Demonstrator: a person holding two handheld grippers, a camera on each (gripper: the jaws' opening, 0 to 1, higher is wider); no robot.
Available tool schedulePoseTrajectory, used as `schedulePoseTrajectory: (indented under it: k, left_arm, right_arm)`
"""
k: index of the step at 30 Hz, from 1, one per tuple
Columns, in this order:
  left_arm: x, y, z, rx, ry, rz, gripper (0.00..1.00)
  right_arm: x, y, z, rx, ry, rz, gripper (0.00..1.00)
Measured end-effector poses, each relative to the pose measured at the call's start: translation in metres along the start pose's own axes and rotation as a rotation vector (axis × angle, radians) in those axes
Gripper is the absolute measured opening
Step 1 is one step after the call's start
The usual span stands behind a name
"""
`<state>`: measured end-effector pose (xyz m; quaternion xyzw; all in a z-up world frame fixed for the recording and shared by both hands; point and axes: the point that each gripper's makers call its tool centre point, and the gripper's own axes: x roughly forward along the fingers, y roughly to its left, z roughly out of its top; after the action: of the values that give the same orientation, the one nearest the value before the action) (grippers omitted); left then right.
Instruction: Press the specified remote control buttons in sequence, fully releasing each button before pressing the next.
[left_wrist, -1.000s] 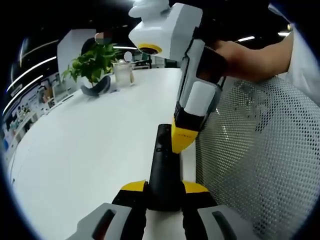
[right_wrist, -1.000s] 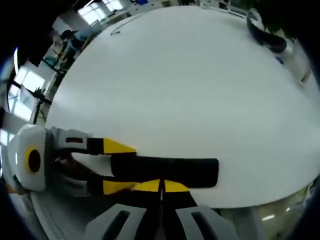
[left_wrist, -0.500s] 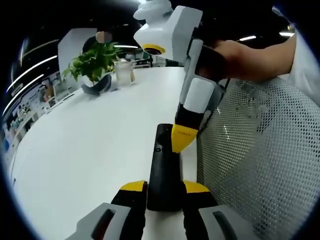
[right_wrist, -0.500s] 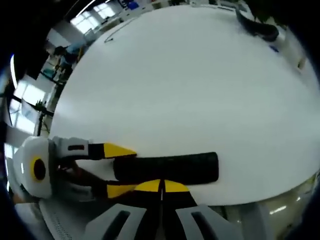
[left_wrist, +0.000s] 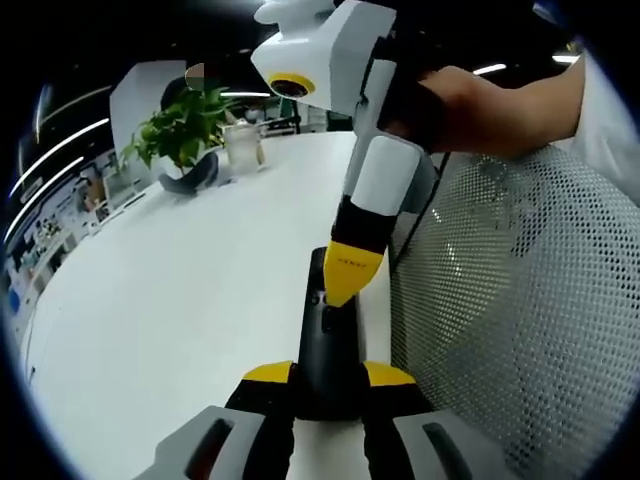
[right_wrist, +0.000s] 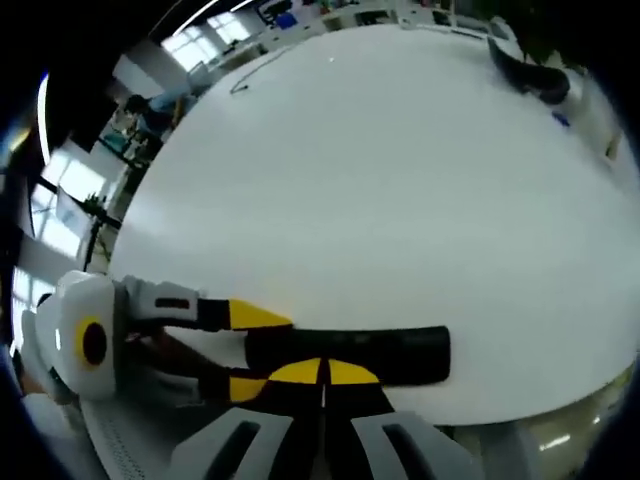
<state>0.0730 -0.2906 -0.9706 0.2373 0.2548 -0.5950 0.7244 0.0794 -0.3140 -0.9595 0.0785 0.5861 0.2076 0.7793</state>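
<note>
A black remote control (left_wrist: 325, 335) lies lengthwise along the white table's edge, with my left gripper (left_wrist: 328, 376) shut on its near end. My right gripper (left_wrist: 343, 282) reaches down from the upper right, a person's hand (left_wrist: 470, 100) holding it. Its jaws are shut with nothing between them, and its yellow tip is on the remote's button face. In the right gripper view the remote (right_wrist: 390, 348) runs sideways just beyond my shut right gripper (right_wrist: 322, 372). There the left gripper (right_wrist: 250, 350) clamps the remote from the left.
The white table (left_wrist: 170, 300) stretches away to the left. At its far end stand a potted plant (left_wrist: 185, 125), a glass jar (left_wrist: 243, 145) and a dark curved object (left_wrist: 190, 175). A grey mesh chair (left_wrist: 500, 320) stands close on the right of the remote.
My right gripper's tip has shifted from the remote's right side onto its button face. The left gripper has kept its hold on the remote.
</note>
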Motion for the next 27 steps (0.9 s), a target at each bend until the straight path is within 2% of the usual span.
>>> schedulePoseTrajectory:
  k: [9,11,12,24,27]
  left_arm:
    - [0.0014,-0.0021,0.0016,0.007,-0.01,-0.012,0.24]
    - [0.0013,-0.0019,0.0017,0.001,-0.01,-0.013,0.24]
    - [0.0016,-0.002,0.0017,-0.002,-0.012,-0.013,0.24]
    - [0.0019,-0.0019,0.0015,-0.007,-0.022,-0.015,0.24]
    - [0.0021,-0.0018,0.0013,-0.007,-0.023,-0.015,0.24]
  right_arm:
    - [0.0027,0.0006,0.0018,-0.032,-0.008,0.004,0.0]
    - [0.0065,-0.0039,-0.0045,-0.034,0.033,-0.021,0.0]
    - [0.0056,-0.0003,-0.0001,-0.039,0.011,-0.006,0.0]
    - [0.0054,-0.0013,-0.0004,-0.093,0.016,-0.033,0.0]
    - [0.0042,0.0004,0.0029,-0.098,-0.006,-0.026,0.0]
